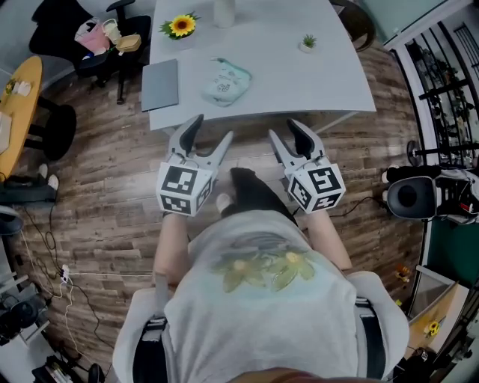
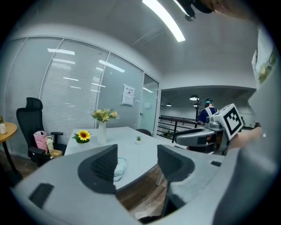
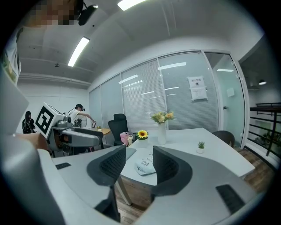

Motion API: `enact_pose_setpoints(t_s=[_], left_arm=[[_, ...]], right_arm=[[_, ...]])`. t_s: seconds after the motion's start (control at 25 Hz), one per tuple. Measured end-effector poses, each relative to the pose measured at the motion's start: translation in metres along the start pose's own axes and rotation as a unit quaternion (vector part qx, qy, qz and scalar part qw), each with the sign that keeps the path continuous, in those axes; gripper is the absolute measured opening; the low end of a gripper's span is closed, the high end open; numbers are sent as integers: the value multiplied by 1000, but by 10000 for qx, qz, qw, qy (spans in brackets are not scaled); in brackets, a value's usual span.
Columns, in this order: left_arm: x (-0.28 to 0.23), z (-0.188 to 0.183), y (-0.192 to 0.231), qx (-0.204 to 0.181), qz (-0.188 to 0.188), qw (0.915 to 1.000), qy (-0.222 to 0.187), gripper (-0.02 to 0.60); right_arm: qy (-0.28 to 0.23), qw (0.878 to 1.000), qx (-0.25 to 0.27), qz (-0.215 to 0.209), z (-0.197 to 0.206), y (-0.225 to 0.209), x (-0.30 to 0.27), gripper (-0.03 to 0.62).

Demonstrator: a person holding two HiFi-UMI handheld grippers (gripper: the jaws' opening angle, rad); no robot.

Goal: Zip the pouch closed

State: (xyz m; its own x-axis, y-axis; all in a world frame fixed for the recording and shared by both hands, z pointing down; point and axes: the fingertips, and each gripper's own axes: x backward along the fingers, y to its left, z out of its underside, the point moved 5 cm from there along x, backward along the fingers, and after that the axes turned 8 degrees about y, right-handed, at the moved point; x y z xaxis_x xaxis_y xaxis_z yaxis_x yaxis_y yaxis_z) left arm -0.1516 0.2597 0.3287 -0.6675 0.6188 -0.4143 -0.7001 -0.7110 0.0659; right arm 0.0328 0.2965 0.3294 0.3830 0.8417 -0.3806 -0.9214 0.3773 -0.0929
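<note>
Fabric pouch [image 1: 226,82], near the table [image 1: 299,82] front, looks light, floppy: pin 1 end; left gripper [image 1: 211,129], right gripper [image 1: 287,129] gape empty.

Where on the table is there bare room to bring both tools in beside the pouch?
Widest bare patch: the right half of the table, bordered by the pouch, the small plant and the near edge. The left half is crowded: grey pad, sunflower, vase.

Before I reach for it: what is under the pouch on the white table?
Only the white table shows around the pouch, which lies flat near the front edge. Anything directly beneath it is covered.
</note>
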Motion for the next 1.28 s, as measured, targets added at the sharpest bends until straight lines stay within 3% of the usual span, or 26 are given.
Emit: enact_pose_setpoints(t_s=[0.32,0.6,0.92,1.28], left_arm=[[-28,-8,49,48,-205,9996,204,262],[-69,-29,105,-20,-383,9982,471,262],[-122,-35,140,-58,-439,9945,947,262],[-170,-45,173,-55,-787,9911,1075,261]], right_arm=[[242,9997,-17,-50,-7,-39,-51,184],[474,9986,168,-187,-36,-79,-113,184],[554,9978,188,-319,-58,-117,-167,184],[760,9954,178,-559,-66,-151,-216,184]])
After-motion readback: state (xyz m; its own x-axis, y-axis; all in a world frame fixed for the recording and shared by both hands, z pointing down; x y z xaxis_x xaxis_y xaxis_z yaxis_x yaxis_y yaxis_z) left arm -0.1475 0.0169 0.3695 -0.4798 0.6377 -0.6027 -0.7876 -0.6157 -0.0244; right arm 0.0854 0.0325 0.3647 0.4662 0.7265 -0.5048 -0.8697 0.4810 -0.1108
